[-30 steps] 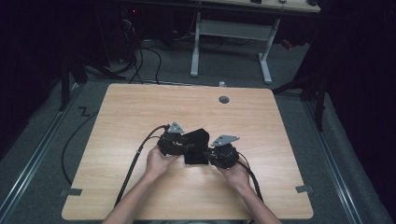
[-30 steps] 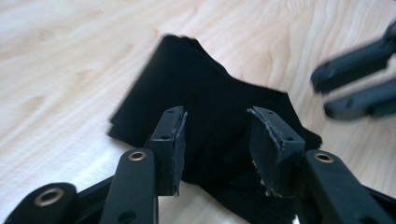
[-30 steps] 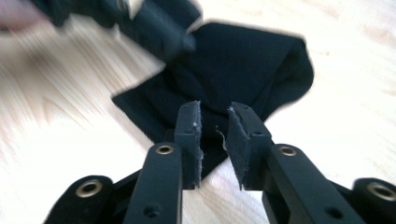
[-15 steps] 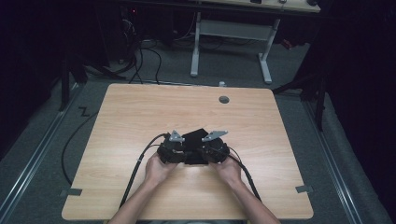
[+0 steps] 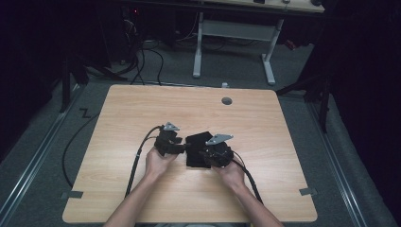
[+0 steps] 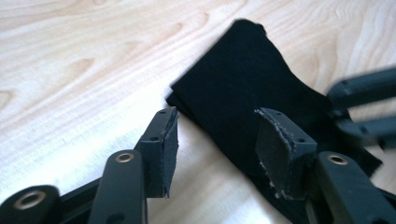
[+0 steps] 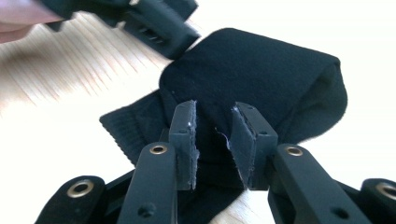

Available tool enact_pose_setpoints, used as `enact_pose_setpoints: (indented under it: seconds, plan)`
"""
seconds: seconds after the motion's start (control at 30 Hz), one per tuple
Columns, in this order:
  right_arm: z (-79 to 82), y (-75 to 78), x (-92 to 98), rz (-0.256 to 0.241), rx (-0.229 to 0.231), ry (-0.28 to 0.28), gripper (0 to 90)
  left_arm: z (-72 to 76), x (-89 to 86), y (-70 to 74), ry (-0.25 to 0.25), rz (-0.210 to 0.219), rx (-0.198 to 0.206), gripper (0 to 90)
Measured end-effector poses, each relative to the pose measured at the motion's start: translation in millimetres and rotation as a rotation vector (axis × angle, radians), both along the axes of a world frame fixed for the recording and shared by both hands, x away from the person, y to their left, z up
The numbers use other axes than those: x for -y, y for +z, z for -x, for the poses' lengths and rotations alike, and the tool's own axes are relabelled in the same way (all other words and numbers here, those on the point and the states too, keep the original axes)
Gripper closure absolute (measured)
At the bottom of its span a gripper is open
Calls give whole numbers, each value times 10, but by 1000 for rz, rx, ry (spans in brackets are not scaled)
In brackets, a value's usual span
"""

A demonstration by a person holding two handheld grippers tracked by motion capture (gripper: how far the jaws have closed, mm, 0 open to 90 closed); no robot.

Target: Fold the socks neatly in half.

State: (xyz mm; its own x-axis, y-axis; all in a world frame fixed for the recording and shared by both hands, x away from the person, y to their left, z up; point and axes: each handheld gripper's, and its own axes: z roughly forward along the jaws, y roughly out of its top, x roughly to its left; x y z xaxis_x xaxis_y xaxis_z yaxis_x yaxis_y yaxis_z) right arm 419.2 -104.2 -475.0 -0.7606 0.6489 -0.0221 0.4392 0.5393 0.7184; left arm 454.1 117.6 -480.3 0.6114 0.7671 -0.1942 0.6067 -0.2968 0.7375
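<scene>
A black cloth, perhaps a sock, lies folded on the wooden table, just nearer than its middle. In the left gripper view the cloth is a flat dark strip, and my left gripper stands open over its near corner, one pad above bare wood. In the high view the left gripper sits at the cloth's left edge and my right gripper at its right. The right gripper has its jaws drawn close on a thick fold of the cloth, which domes up behind them.
A round grey grommet is set in the table near its far edge. Cables trail from both grippers toward the near edge. A white desk frame stands on the floor beyond the table.
Both grippers and the cloth dipped slightly toward the person half a second ago and have eased back. The cloth now looks more compact between them.
</scene>
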Motion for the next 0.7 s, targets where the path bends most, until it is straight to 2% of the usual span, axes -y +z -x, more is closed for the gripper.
enact_pose_setpoints:
  seconds: [0.1, 0.3, 0.33, 0.4, 0.5, 0.6, 0.7]
  plan:
    - [7, -11, -30, -3, -7, 7, 687, -74, 27, 37, 8, -18, 6, 468]
    - [65, -21, -74, 16, -7, 34, 665, -198, 95, 83, 33, -16, 24, 403]
    - [72, -27, -82, 21, -9, 41, 664, -213, 100, 85, 40, -3, 31, 396]
    - [88, -46, -99, 27, -11, 52, 662, -270, 116, 85, 35, -2, 6, 378]
    - [103, -84, -92, 18, -19, 55, 662, -326, 160, 86, 34, -17, 3, 371]
    - [111, -103, -66, -2, -29, 55, 660, -351, 175, 85, 39, -14, 7, 367]
    - [116, -108, -59, -4, -34, 59, 659, -397, 214, 91, 29, -33, 3, 361]
